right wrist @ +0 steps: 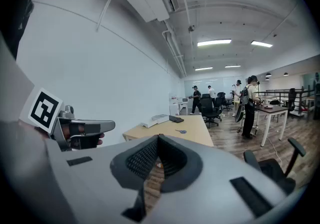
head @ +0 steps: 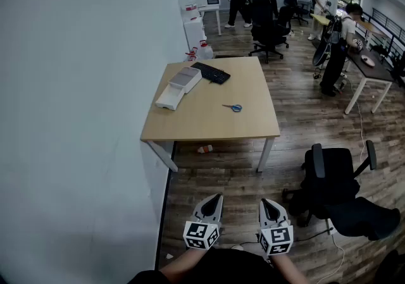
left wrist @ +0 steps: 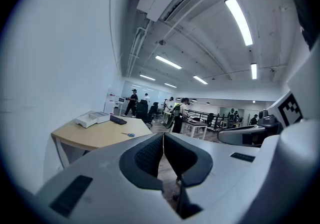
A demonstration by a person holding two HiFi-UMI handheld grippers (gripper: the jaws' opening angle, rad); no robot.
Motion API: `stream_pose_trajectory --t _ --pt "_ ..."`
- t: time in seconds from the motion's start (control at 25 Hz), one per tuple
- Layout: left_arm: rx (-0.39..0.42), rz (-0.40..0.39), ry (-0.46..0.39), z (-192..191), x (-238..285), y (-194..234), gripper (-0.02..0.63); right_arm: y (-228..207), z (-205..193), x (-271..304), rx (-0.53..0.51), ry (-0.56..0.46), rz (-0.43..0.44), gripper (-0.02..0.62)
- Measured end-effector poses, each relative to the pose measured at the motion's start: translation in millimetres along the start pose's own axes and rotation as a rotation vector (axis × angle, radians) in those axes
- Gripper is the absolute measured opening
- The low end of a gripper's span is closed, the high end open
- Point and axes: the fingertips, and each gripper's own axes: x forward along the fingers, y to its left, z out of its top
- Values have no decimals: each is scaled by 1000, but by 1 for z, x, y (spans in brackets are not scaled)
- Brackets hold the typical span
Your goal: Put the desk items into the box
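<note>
A light wooden desk (head: 209,121) stands ahead of me against the white wall. At its far left corner lies a white box (head: 179,86), with a black keyboard (head: 211,73) beside it and blue-handled scissors (head: 233,107) nearer the middle. Both grippers hang low in front of me, well short of the desk and over the wood floor. My left gripper (head: 216,197) is shut and holds nothing. My right gripper (head: 264,201) is likewise shut and empty. The left gripper view shows the box (left wrist: 92,117), keyboard (left wrist: 118,119) and scissors (left wrist: 130,134) far beyond its shut jaws.
A black office chair (head: 335,181) stands right of me, close to the desk's near right corner. A small object (head: 204,148) lies on the floor under the desk. Several people, chairs and other desks (head: 370,64) fill the back of the room.
</note>
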Motion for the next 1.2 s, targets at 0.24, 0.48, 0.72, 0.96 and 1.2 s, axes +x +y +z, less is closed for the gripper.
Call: stream_pose_trajectory --t 0.24,0.48,0.72,0.96,1.2 --pt "56 -18 -7 1 19 -24 18 -30 3 -2 -6 -24 -26 60" --pt "41 -15 14 -4 41 -29 18 -52 3 3 40 -44 -27 60" --pt "114 -50 8 4 65 -33 18 -76 -4 17 77 -23 -65 60" --pt "101 -92 16 10 112 -17 18 -96 0 53 79 21 -109 60" --pt "47 -107 33 17 159 22 18 -112 19 109 51 63 -138 60"
